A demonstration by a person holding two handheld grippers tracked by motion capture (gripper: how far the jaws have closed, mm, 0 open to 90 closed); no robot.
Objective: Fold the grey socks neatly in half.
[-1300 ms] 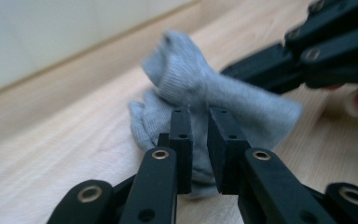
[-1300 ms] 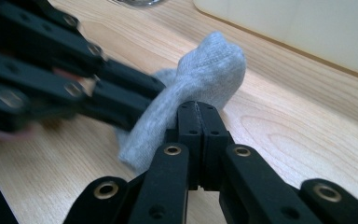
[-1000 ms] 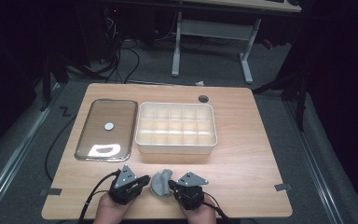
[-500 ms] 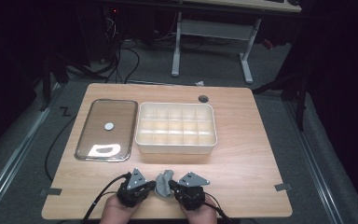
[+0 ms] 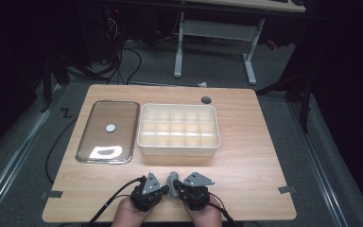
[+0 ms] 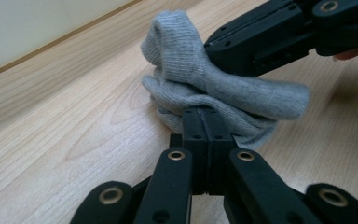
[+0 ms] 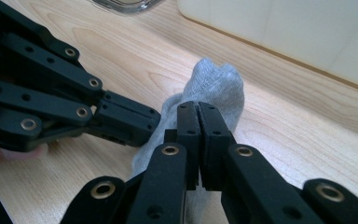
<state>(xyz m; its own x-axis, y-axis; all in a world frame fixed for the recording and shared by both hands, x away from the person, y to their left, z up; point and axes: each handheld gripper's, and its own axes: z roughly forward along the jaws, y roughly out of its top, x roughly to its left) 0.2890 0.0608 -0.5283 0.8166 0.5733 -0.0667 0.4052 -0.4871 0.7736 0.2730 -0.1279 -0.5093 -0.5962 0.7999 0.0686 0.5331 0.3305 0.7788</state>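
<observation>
Both my left gripper (image 6: 207,114) and right gripper (image 7: 198,109) pinch the crumpled grey knit sock (image 6: 214,88) with jaws fully closed, the left's having just closed; I'd lift both evenly toward the far cream compartment box (image 5: 178,148).

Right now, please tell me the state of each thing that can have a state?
Grey sock: bunched on the table, pinched by both grippers.
Left gripper: shut on the sock, jaws just closed.
Right gripper: shut on the sock.
Compartment box: open, cells empty.
Clear lid: off, flat beside the box.
</observation>
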